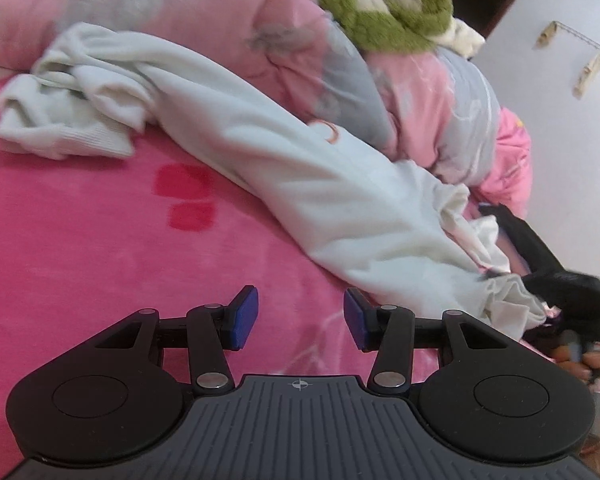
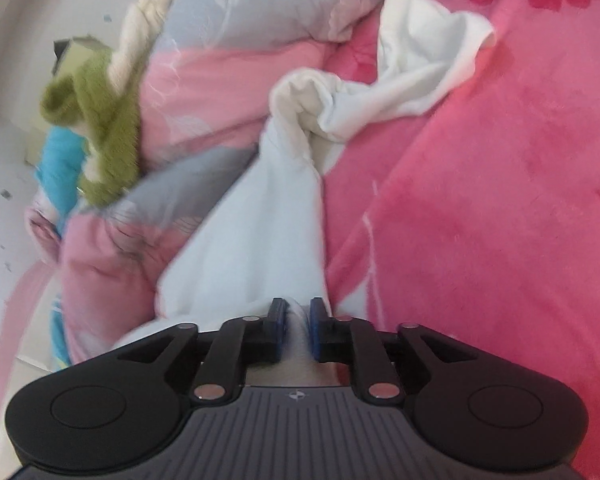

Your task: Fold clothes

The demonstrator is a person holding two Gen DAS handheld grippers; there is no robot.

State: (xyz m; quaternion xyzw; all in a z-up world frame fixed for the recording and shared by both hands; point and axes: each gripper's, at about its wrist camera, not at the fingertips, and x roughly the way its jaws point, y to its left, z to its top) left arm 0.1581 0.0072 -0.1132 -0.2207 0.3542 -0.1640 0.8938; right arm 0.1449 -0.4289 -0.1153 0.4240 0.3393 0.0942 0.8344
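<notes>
Item: pale garment (image 1: 284,168), lying twisted and rope-like across pink bed (image 1: 80,240), against the bunched duvet (image 1: 440,100). Left tongs (image 1: 298,326) parted, empty, above the blanket. Right tongs (image 2: 298,330) narrow, cloth between the pads, grip uncertain. Risk: the hem slips free; twists get folded in.

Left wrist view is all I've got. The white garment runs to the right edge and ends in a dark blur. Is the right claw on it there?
Observer: In the right wrist view, the white garment runs in between the pads of the right claw. I cannot tell whether they pinch it.
Operator: Anything near the green knit that I'm missing?
Observer: Yes, a bright blue cloth lies right beside the green knit.
</notes>
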